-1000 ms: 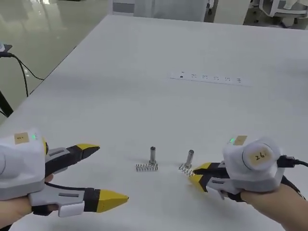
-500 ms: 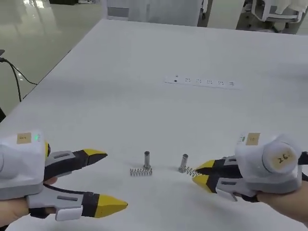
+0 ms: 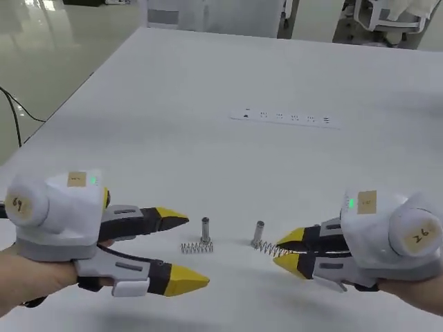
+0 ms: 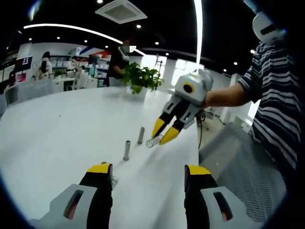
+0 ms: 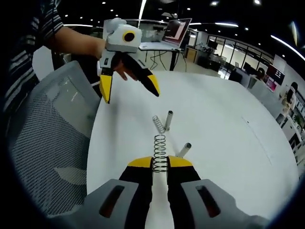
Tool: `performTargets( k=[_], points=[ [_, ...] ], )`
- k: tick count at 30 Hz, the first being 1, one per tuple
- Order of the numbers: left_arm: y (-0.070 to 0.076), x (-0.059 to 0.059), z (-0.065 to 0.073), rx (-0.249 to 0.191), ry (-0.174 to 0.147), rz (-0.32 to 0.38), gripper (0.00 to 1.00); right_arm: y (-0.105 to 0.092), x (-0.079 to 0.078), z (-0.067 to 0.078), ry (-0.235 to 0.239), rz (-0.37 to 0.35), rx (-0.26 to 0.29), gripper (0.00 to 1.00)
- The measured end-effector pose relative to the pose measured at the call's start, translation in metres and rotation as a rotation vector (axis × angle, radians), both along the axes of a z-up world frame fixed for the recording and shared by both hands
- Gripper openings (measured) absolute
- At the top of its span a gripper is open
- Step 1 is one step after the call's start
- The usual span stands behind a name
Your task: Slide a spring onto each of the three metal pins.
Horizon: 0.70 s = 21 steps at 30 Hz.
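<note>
We log the right gripper (image 3: 282,250) clamped on 1 spring (image 3: 268,247) near the table's (image 3: 208,104) near edge, the left gripper (image 3: 196,250) with jaws apart.

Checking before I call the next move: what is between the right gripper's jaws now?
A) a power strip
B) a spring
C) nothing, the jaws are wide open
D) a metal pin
B: in the right gripper view, the right gripper is shut on a spring, whose free end sticks out ahead of the jaws beside a pin.
</note>
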<state>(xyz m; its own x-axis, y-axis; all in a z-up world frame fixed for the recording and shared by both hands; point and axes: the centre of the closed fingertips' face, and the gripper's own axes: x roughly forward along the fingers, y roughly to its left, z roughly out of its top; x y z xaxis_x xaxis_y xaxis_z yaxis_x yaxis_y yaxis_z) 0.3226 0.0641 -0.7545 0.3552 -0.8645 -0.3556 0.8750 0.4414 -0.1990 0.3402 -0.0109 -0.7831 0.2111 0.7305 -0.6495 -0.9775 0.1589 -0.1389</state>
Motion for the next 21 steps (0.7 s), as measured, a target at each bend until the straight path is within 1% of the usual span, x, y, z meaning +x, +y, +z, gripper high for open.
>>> performTargets(
  k=[5,8,11,13,16,21],
  points=[
    [-0.012,-0.003,-0.004,0.005,0.003,-0.034,0.54,-0.002,-0.003,-0.001,-0.017,0.031,-0.016,0.08],
    [-0.016,-0.002,-0.005,0.003,0.002,-0.043,0.53,-0.003,-0.006,-0.002,-0.022,0.052,-0.021,0.08],
    [-0.023,-0.002,-0.007,0.005,0.001,-0.058,0.50,-0.003,-0.010,0.000,-0.032,0.079,-0.015,0.08],
    [-0.028,-0.002,-0.009,0.006,0.005,-0.071,0.47,-0.001,-0.012,0.003,-0.037,0.093,0.000,0.08],
    [-0.034,-0.002,-0.012,0.020,-0.003,-0.088,0.44,0.002,-0.015,0.007,-0.041,0.115,0.009,0.08],
    [-0.044,0.000,-0.009,0.004,-0.004,-0.100,0.38,0.002,-0.018,0.008,-0.051,0.138,0.002,0.08]
  ],
)
